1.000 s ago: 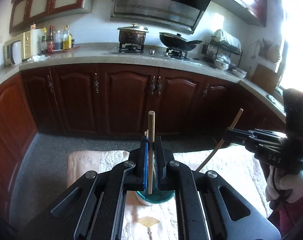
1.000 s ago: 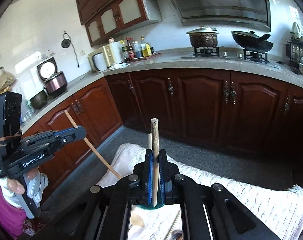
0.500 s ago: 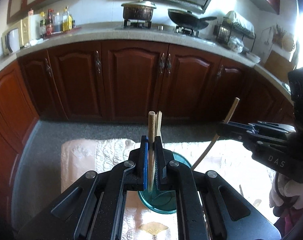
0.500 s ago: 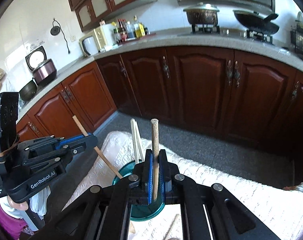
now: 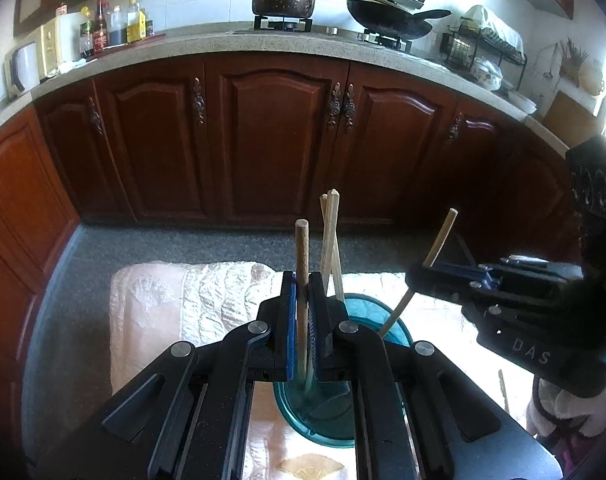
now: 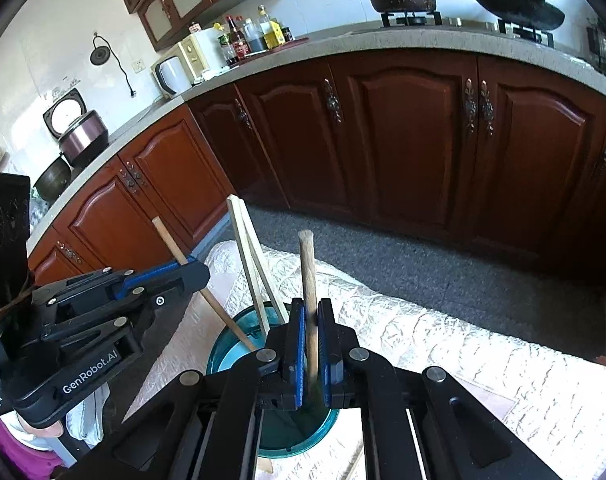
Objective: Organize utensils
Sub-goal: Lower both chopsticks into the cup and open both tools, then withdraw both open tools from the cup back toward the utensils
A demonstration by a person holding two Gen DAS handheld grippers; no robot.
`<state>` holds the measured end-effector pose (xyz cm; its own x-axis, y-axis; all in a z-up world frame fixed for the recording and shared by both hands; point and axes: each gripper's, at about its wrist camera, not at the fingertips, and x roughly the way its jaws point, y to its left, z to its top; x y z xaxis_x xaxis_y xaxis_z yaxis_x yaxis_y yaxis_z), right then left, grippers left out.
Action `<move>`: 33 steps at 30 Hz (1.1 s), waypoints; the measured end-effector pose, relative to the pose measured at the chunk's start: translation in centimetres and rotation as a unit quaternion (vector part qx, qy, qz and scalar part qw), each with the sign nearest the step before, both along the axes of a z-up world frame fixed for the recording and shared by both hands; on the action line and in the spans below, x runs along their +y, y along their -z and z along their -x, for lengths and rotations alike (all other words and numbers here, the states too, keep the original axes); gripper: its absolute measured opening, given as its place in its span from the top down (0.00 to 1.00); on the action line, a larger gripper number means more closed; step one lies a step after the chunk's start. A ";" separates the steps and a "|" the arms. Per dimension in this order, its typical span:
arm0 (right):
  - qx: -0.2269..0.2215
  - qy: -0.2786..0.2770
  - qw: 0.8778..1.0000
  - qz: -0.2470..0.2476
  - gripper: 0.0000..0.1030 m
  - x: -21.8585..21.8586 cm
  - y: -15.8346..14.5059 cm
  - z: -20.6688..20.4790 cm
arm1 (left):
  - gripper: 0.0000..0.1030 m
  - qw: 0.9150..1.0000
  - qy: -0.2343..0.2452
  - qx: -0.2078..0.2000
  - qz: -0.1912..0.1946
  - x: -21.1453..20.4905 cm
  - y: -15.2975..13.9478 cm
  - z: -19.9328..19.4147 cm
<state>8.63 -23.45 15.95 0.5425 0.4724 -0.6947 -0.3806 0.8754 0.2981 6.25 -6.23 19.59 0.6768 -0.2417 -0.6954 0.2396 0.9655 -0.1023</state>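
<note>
- While both grippers pointed down at it, a round teal glass cup [image 5: 399, 332] stood on a pale quilted cloth [image 5: 207, 300], holding two light wooden chopsticks [image 5: 330, 240] that leaned upright.
- The left gripper [image 5: 301, 320] had its fingers pinched on a brown wooden stick [image 5: 301, 264], whose lower end was inside the cup.
- The right gripper [image 6: 310, 344] pinched a second wooden stick [image 6: 308, 272], its lower end also inside the cup.
- Dark red wooden cabinets [image 5: 271, 136] stood behind, under a grey stone counter [image 5: 207, 46].
</note>
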 end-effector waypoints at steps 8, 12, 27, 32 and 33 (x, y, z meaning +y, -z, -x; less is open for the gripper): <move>0.008 0.008 1.000 -0.012 0.77 -0.6 0.5 0.0 | 0.95 1.000 -0.001 0.004 -0.002 -0.2 0.1 0.0; 0.008 0.010 1.000 -0.012 0.73 -0.8 0.6 0.6 | 0.90 1.000 -0.004 0.011 -0.001 -0.2 0.3 0.1; 0.005 0.014 1.000 -0.008 0.72 -1.0 0.5 3.8 | 0.55 1.000 -0.011 -0.006 -0.009 -0.3 0.2 2.5; 0.000 0.021 1.000 -0.009 0.68 -1.1 0.3 5.2 | 0.51 1.000 -0.015 -0.013 -0.009 -0.3 0.0 4.2; 0.000 0.025 1.000 -0.009 0.68 -1.1 0.3 5.5 | 0.51 1.000 -0.017 -0.013 -0.009 -0.3 0.0 4.5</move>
<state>3.12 -24.55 15.65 0.5649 0.4570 -0.6871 -0.3366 0.8878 0.3138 1.76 -6.49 19.57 0.7028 -0.2068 -0.6807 0.2098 0.9745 -0.0794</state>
